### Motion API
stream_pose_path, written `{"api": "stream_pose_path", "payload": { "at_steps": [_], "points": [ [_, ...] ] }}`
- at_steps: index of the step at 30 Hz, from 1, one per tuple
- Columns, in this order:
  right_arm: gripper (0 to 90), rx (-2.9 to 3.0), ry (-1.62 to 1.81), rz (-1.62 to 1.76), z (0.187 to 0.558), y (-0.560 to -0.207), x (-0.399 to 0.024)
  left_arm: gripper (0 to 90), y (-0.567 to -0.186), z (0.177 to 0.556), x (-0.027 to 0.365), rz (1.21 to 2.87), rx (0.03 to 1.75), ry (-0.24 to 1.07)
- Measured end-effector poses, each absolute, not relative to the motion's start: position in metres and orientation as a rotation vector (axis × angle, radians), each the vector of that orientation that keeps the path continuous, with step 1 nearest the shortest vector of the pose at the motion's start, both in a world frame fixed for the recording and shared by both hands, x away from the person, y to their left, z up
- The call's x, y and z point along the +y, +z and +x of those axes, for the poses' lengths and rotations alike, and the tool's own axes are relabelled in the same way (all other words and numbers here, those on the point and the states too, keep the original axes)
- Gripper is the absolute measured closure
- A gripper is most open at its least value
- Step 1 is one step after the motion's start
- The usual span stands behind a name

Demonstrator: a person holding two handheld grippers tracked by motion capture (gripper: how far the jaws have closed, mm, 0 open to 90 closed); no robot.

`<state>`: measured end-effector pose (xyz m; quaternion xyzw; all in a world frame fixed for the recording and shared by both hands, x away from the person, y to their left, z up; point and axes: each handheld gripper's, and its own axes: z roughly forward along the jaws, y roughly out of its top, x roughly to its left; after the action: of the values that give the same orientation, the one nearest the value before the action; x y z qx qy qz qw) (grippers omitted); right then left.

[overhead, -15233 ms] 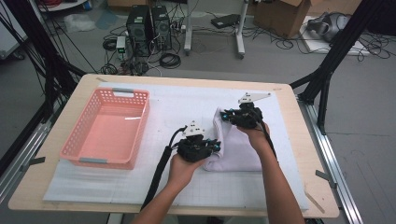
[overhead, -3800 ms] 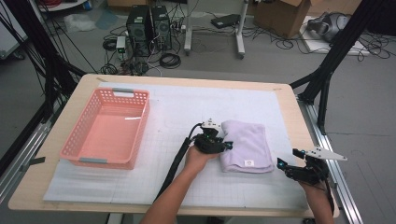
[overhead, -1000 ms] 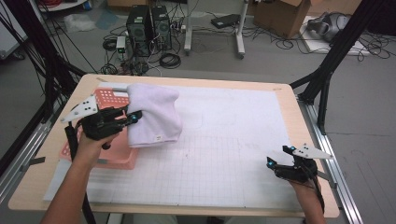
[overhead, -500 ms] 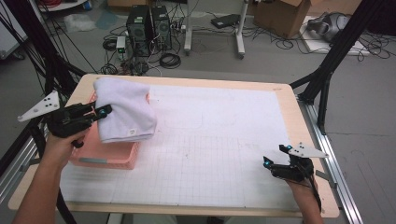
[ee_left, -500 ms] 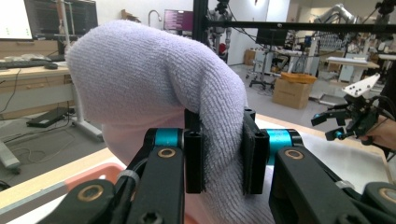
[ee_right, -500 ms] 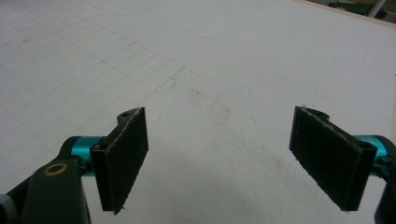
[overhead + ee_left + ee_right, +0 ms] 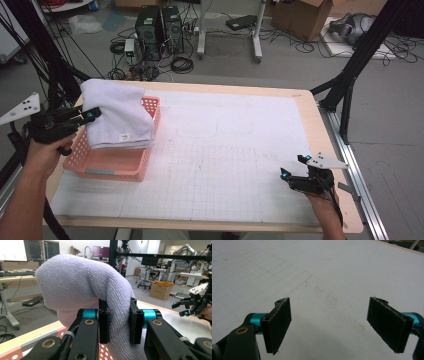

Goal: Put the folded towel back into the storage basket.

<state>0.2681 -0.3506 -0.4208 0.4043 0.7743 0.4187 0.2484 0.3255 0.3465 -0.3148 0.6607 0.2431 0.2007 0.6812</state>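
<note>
Towel (image 7: 118, 116) clamped in left tongs (image 7: 89, 115), hanging directly over basket (image 7: 108, 163); right tongs (image 7: 291, 172) open, empty, well apart across table (image 7: 240, 135).

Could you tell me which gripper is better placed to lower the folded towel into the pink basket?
Left. The left gripper already clamps the towel above the basket; the right gripper, jaws open, sits far across the table.
</note>
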Motion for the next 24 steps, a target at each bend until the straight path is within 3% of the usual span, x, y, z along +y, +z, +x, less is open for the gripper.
{"api": "stream_pose_path", "payload": {
  "at_steps": [10,24],
  "points": [
    [18.5,2.122,1.130,1.097,0.269,-0.422,-0.344,75.0,-0.320,0.322,0.372,1.484,0.575,0.460],
    [18.5,2.134,1.130,1.084,0.270,-0.423,-0.339,75.0,-0.348,0.336,0.364,1.586,0.579,0.360]
  ]
}}
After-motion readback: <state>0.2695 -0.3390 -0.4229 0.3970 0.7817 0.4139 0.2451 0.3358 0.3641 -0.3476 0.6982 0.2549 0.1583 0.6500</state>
